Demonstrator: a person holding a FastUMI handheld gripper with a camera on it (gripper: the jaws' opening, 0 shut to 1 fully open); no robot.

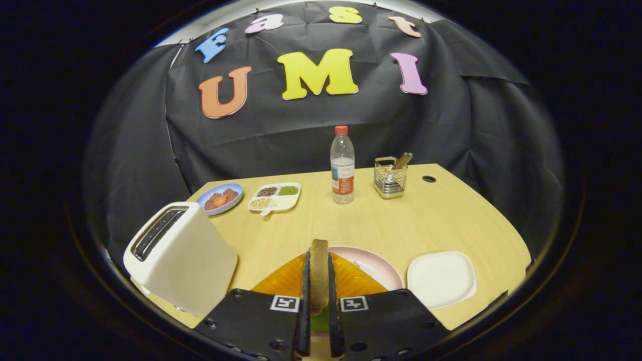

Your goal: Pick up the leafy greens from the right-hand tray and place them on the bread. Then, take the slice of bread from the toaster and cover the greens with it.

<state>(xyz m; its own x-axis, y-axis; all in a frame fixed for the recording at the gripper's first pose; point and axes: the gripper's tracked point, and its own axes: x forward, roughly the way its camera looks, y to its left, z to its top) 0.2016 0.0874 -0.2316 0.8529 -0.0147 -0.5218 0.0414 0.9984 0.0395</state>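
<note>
My claw (319, 281) is nearly closed, both fingers pinching the slice of bread (319, 273) on edge, upright above the pink plate (378, 265); it looks light, dry and crumbly (squeeze gently, by the flat faces); greens (319, 321) show beneath, on something glossy orange (286, 278); the smooth white toaster (180, 255) stands left; the square white tray (441, 278) lies right.
</note>
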